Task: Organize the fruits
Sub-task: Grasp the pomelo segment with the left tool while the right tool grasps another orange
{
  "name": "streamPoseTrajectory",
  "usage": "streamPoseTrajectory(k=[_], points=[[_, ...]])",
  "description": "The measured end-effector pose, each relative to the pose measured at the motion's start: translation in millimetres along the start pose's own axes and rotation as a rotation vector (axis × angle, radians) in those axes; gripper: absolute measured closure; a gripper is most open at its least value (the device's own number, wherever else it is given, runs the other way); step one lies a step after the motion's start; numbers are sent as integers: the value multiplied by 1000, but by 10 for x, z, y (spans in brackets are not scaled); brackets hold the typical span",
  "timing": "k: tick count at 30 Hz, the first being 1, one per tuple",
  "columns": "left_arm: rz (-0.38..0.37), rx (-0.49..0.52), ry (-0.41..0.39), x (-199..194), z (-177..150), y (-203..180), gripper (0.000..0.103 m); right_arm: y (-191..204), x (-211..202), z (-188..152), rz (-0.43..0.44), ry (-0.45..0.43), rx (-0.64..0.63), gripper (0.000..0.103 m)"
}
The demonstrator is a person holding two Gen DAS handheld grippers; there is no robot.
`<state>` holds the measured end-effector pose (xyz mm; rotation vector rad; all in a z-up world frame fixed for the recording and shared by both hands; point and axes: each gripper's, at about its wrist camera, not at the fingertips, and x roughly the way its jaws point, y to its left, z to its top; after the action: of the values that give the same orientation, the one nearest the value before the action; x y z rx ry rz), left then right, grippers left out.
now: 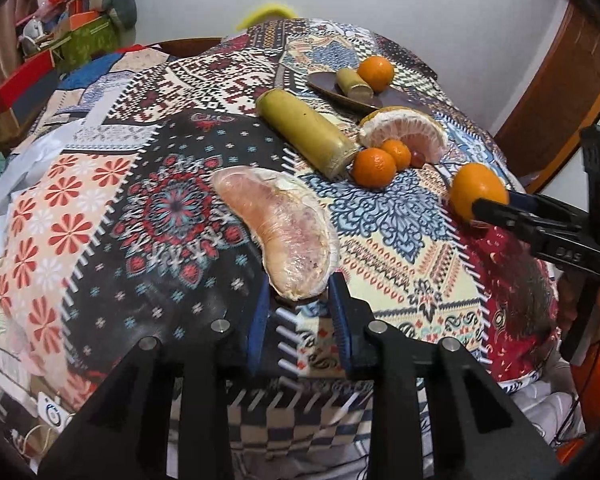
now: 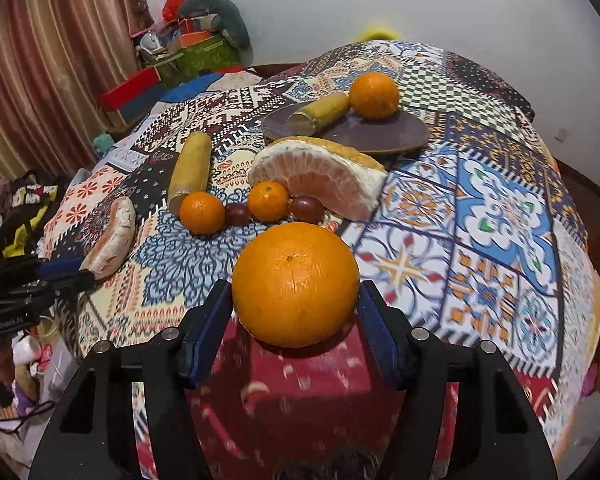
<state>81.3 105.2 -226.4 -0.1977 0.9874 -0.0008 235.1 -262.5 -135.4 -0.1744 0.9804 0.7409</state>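
So both grippers are loaded right now. The right gripper (image 2: 296, 300) has its blue pads squeezed on either side of a big orange (image 2: 295, 284), which sits at the near edge of the patterned tablecloth (image 2: 500, 208), low over the red patch; can't tell if it's just lifted or resting on the cloth. Over on the other side, the left gripper (image 1: 298, 300) is pinched on the near tip of a peeled pomelo segment (image 1: 278, 236), with most of the segment sticking out forward over the dark floral patch. A bit further in there's a little cluster: two small mandarins (image 2: 202, 213) with a couple of dark reddish round fruits (image 2: 236, 213) tucked between and beside them, right in front of a big pomelo wedge (image 2: 320, 178) with its rind on. A long sugarcane piece (image 2: 190, 172) lies just left of that group. Behind it all is the dark plate (image 2: 400, 130), already holding a shorter cane piece (image 2: 320, 114) and another orange (image 2: 374, 95). My read is this is the carry step, with both fruits grabbed and headed for the plate. The next move needs the big orange taken up and over the cluster and wedge, then set on the bare right part of the plate so it doesn't roll off.
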Motion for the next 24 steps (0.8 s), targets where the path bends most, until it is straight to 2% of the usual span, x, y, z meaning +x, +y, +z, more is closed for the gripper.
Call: streamPoseTrajectory(k=[2,3,4,5,10,12,16,21,24], points=[[9,-26,17,10,25,30,69,-32,-54,-32,0,-7,14,42],[6,-34,21,20,41,44,65,-49,-79,-42,-2,-12,23,42],[8,-43,20,28,59,55,56,-68,-100,-43,-4,-18,32,43],[12,-53,17,45,89,63,53,-87,-118,-35,-5,-24,42,43],[5,-53,32,160,231,54,53,-118,-235,-7,-13,-61,61,48],[-1,-54,45,237,301,47,53,-119,-295,14,-11,-85,56,56],[8,-63,50,373,400,58,53,-130,-338,73,-10,-106,44,56],[11,-63,36,432,435,65,54,-178,-131,2,-3,-42,59,56],[20,-57,30,447,452,70,57,-195,-33,-14,-27,-19,57,51]])
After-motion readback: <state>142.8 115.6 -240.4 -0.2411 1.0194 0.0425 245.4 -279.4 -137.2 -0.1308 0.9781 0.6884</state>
